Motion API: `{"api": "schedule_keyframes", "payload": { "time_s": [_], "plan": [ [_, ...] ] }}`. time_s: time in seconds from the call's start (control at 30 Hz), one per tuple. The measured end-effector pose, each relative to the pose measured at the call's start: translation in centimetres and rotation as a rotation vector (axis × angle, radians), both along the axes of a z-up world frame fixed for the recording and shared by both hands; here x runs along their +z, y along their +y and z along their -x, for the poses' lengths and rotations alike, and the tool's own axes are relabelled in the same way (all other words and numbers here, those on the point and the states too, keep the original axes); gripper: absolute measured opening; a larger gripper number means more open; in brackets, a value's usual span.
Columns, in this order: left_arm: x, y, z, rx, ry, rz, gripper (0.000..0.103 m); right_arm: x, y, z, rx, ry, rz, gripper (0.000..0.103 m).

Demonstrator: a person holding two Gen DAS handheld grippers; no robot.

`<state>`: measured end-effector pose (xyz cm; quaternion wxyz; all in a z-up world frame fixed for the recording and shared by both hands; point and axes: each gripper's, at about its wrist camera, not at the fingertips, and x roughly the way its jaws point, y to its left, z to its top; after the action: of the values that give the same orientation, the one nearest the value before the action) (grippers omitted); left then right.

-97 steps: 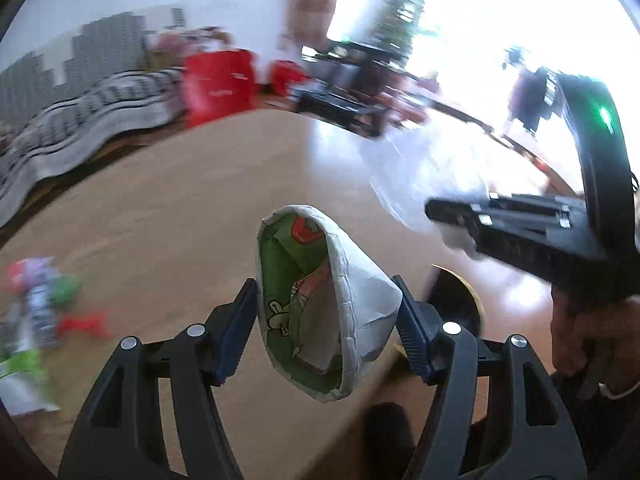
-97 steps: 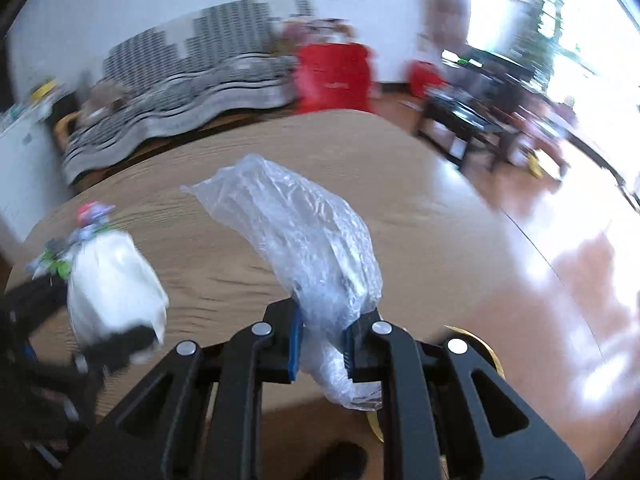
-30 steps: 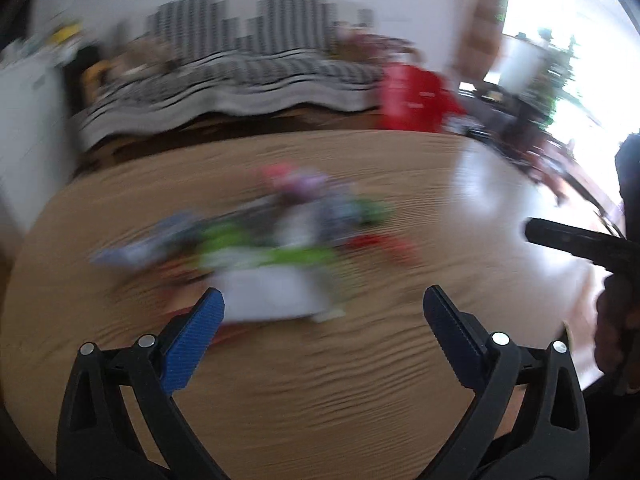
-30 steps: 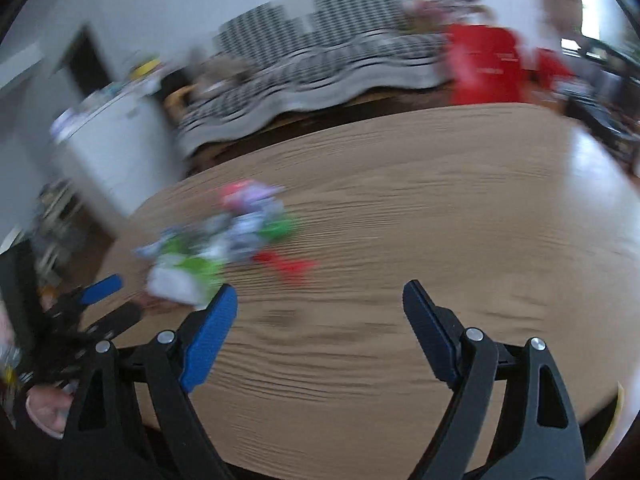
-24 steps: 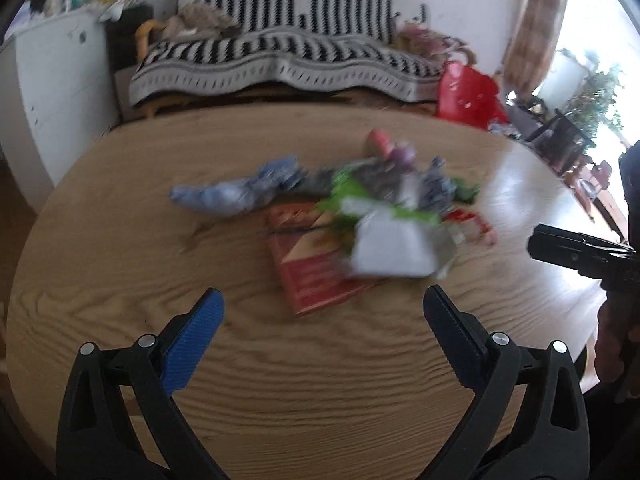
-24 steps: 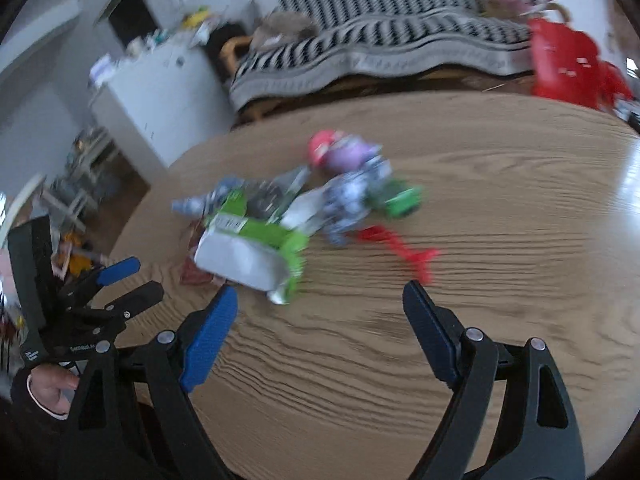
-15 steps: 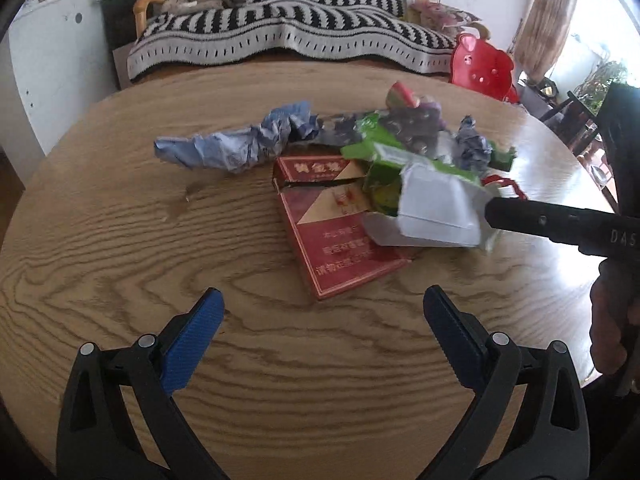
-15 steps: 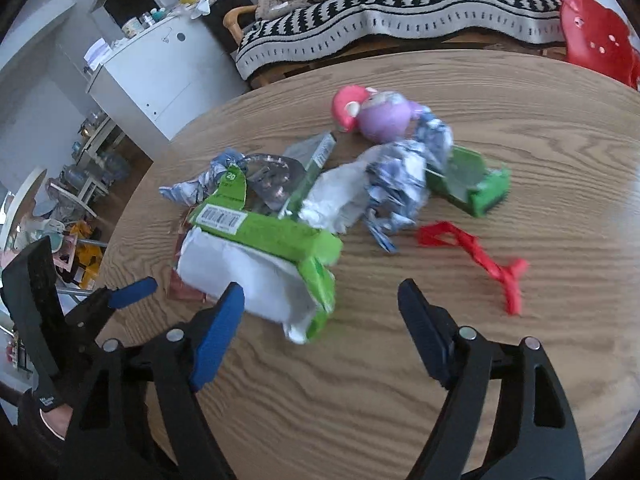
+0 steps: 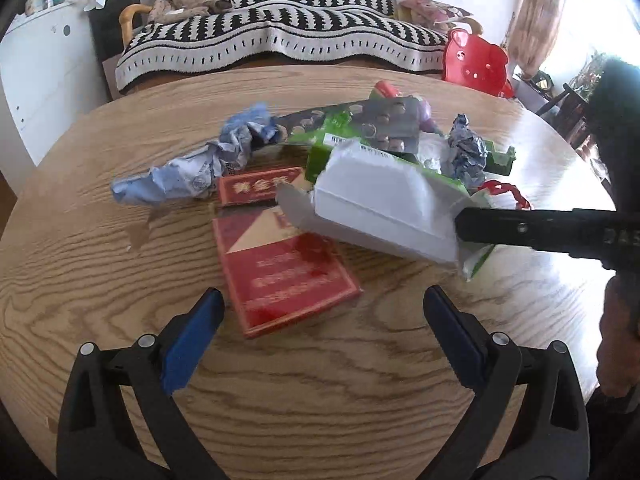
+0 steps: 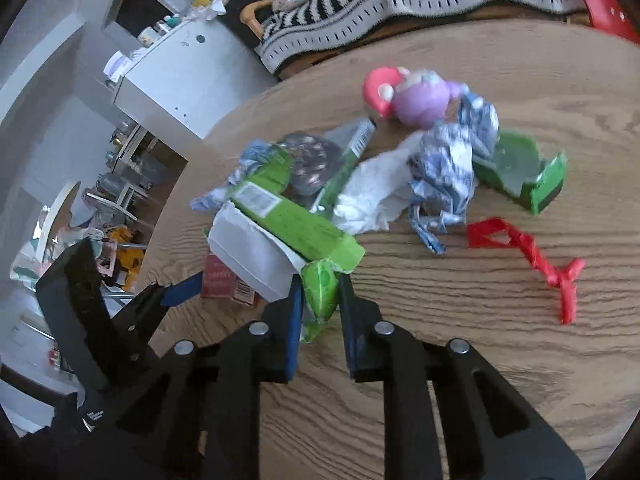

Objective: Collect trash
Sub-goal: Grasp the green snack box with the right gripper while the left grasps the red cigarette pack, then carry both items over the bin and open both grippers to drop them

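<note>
1. The step in hand looks like a pickup from the trash pile: the right tool (image 10: 319, 304) has its blue-padded fingers pressed in on the torn flap at the near end of the crushed green-and-white cardboard carton (image 9: 384, 204), pinching it. The carton lies at the near edge of the pile, partly over the flattened red cigarette carton (image 9: 280, 272).
2. The left tool (image 9: 320, 320) is spread wide and holds nothing. It hangs over bare wood just short of the red cigarette carton, which lies between its fingers as the left wrist view shows it.
3. The next move probably calls for lifting the green-and-white carton clear without dragging its neighbours. The flap is thin, so it may tear or slip. The left tool is well placed to close on the red carton afterwards.
4. Around the green-and-white carton:
   - crumpled blue-and-white paper (image 9: 188, 168) to its left;
   - a silver blister sheet of pills (image 9: 380, 120) behind it;
   - a white tissue (image 10: 372, 196) and a crumpled blue-patterned wrapper (image 10: 448, 168) to its right;
   - farther right, an open green box (image 10: 520, 176) and a red ribbon (image 10: 528, 256);
   - beyond them, a pink-and-purple round toy (image 10: 416, 96).
5. The round, pale wood-grained surface (image 9: 320, 412) stands in a living room. Behind it are a sofa under a black-and-white striped throw (image 9: 288, 28), a white cabinet (image 9: 36, 76) and a red plastic stool (image 9: 476, 60).
</note>
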<state>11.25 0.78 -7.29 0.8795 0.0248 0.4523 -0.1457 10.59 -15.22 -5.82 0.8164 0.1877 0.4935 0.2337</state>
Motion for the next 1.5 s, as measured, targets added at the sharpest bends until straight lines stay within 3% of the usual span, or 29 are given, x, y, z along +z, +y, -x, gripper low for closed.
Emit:
{"api": "schedule_keyframes", "payload": {
  "time_s": [0.27,0.33,0.37,0.4,0.47,0.6,1.03,1.3,1.5],
  "plan": [
    [-0.2,0.3,-0.9,0.059,0.007,-0.02,0.094,4.0,-0.5,2.9,-0.012,-0.159,0.053,0.018],
    [-0.2,0.3,-1.0,0.077,-0.003,-0.045,0.081,4.5,-0.8,3.8,-0.012,-0.18,0.078,0.018],
    [-0.1,0.2,-0.9,0.081,-0.013,-0.06,0.066,4.6,-0.8,4.0,-0.014,-0.187,0.089,0.018],
    [0.1,0.2,-0.9,0.084,-0.018,-0.071,0.062,4.7,-1.0,4.4,-0.015,-0.193,0.102,0.018],
    [0.3,0.4,-0.9,0.094,-0.007,-0.061,0.061,4.8,-0.7,4.5,-0.022,-0.2,0.125,0.018],
    [1.6,-0.1,0.0,0.073,-0.064,-0.099,0.06,5.2,-1.2,5.0,-0.04,-0.214,0.165,0.018],
    [6.0,-2.0,2.4,0.035,-0.157,-0.057,0.06,8.3,-5.4,8.6,-0.13,-0.303,0.191,0.018],
    [8.2,-9.9,5.2,-0.12,-0.177,0.016,0.06,9.7,-14.5,13.6,-0.339,-0.302,0.254,0.018],
    [8.7,-20.9,8.3,-0.33,-0.165,0.055,0.06,9.4,-23.2,19.0,-0.547,-0.245,0.385,0.018]
  ]
}}
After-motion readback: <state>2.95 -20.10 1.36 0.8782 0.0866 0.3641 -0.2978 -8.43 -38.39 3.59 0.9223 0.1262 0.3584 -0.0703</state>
